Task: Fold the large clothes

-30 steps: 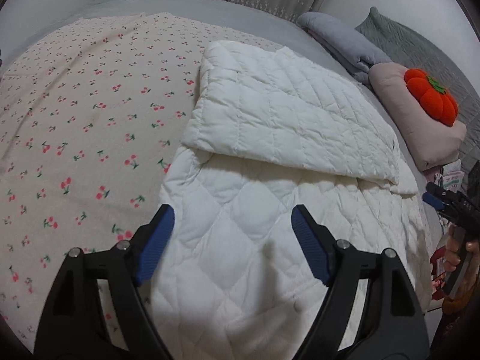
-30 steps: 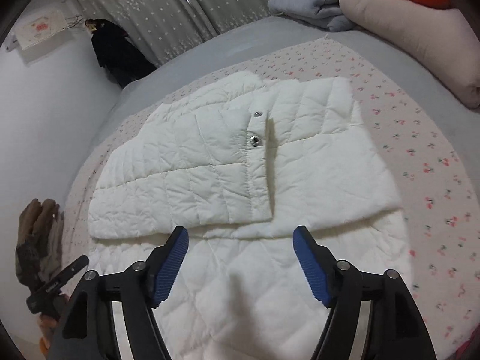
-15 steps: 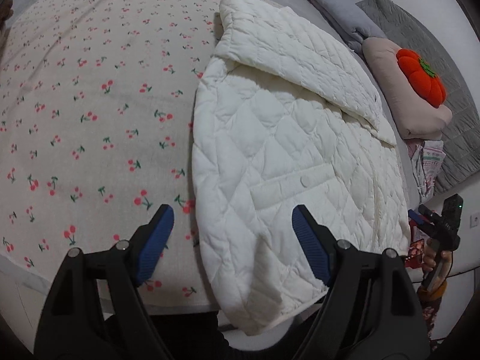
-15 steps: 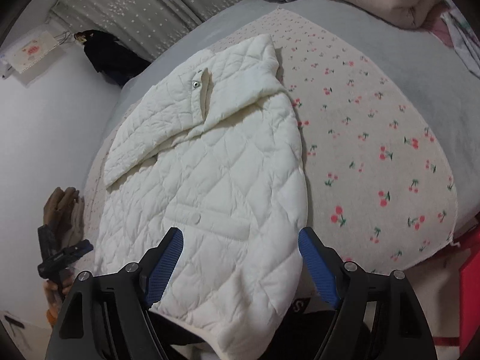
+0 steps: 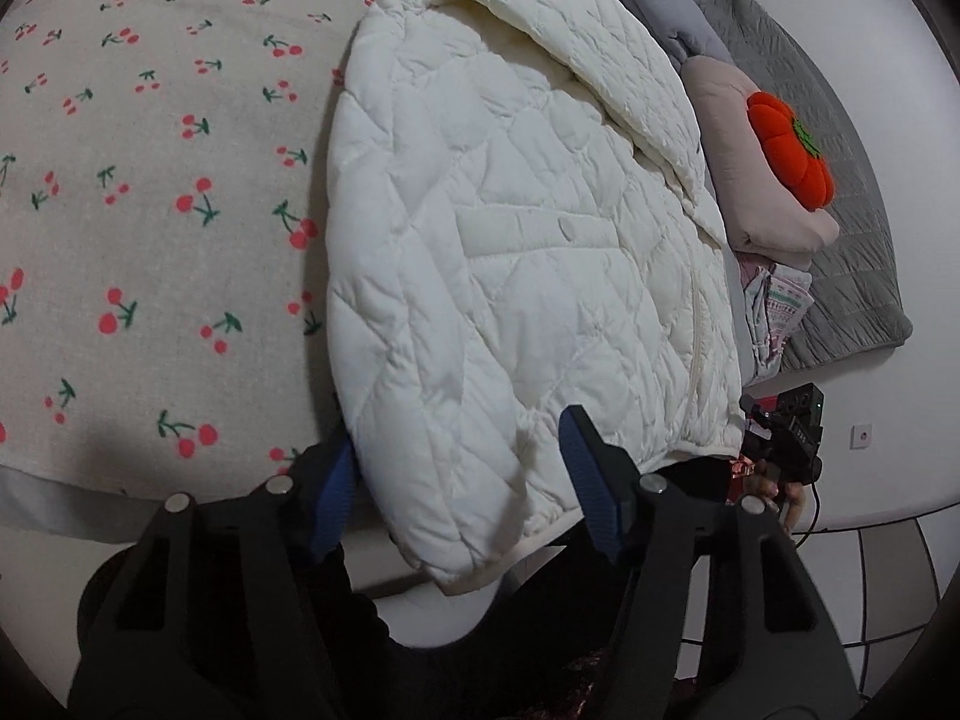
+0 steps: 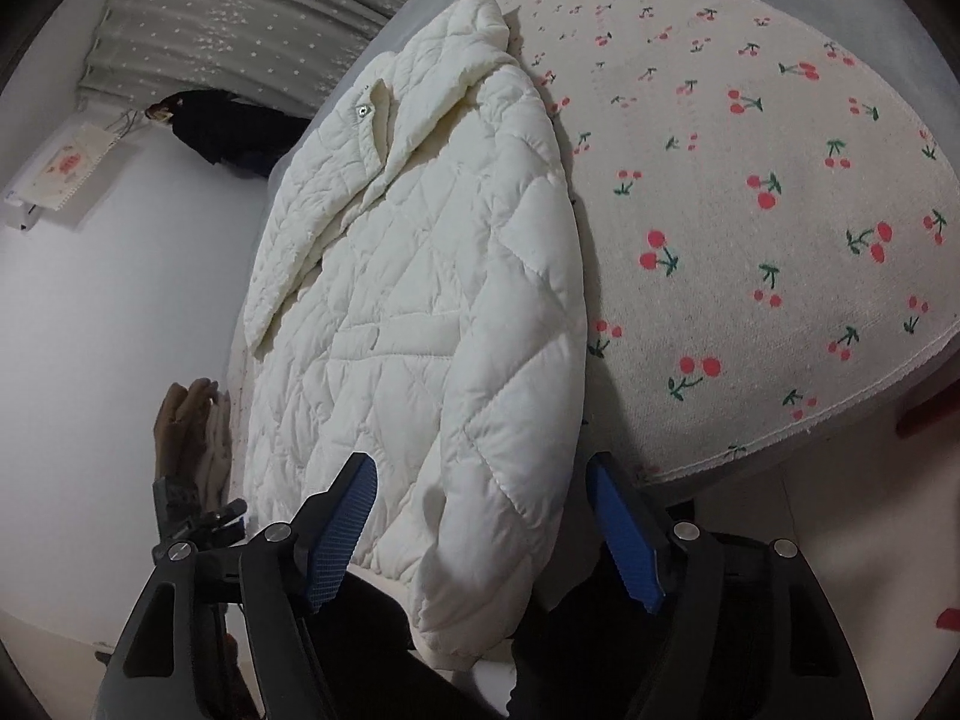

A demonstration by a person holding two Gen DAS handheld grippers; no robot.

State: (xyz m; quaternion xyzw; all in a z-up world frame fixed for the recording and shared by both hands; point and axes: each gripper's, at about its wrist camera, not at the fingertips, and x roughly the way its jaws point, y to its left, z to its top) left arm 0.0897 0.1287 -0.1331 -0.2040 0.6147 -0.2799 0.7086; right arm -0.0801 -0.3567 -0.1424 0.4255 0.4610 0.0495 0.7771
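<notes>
A white quilted jacket point(image 5: 510, 252) lies on the bed, its top part folded down, its hem hanging over the near edge. My left gripper point(image 5: 462, 486) sits at one hem corner with its jaws closing. The padded cloth lies between the blue pads point(image 5: 591, 480), with no visible pinch. My right gripper point(image 6: 483, 534) straddles the other hem corner point(image 6: 468, 570), jaws also closing, and a dark gap shows beside its right pad point(image 6: 624, 534). Each view shows the other gripper in a hand, the right gripper point(image 5: 786, 438) and the left gripper point(image 6: 198, 522).
A cherry-print sheet point(image 5: 150, 180) covers the bed. A pink pillow point(image 5: 756, 180) with an orange pumpkin cushion point(image 5: 792, 150) and grey blankets point(image 5: 840, 240) sit at the head end. Grey curtains point(image 6: 240, 12) and a dark hanging garment point(image 6: 228, 132) stand beyond. Tiled floor point(image 5: 888, 570) lies below the edge.
Both grippers drew back from over the jacket's middle to its hem at the near bed edge and tilted downward. Both pairs of jaws stand narrower than before.
</notes>
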